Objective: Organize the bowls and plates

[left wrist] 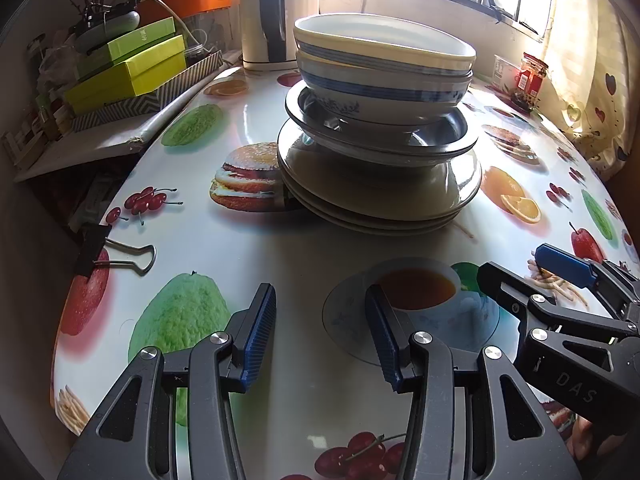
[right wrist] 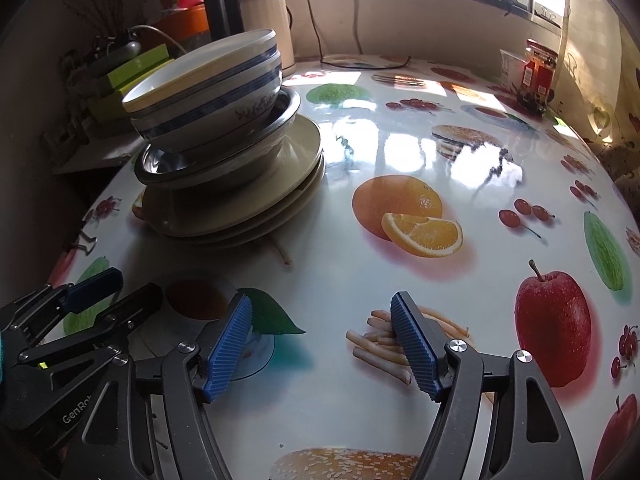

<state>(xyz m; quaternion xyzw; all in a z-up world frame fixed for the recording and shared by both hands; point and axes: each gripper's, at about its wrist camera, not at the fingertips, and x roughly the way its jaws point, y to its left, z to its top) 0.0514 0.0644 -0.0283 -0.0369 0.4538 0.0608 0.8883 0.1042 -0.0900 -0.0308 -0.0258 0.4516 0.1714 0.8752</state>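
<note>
Both grippers, left gripper and right gripper, hang wide and empty over bare worktop. Ahead, two bowls sit tilted atop a steel dish and plates; lower plates mostly hidden.

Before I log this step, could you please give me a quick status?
Left gripper and right gripper open, empty. Stack of plates and bowls untouched on the table. Nothing between grippers and stack.
</note>
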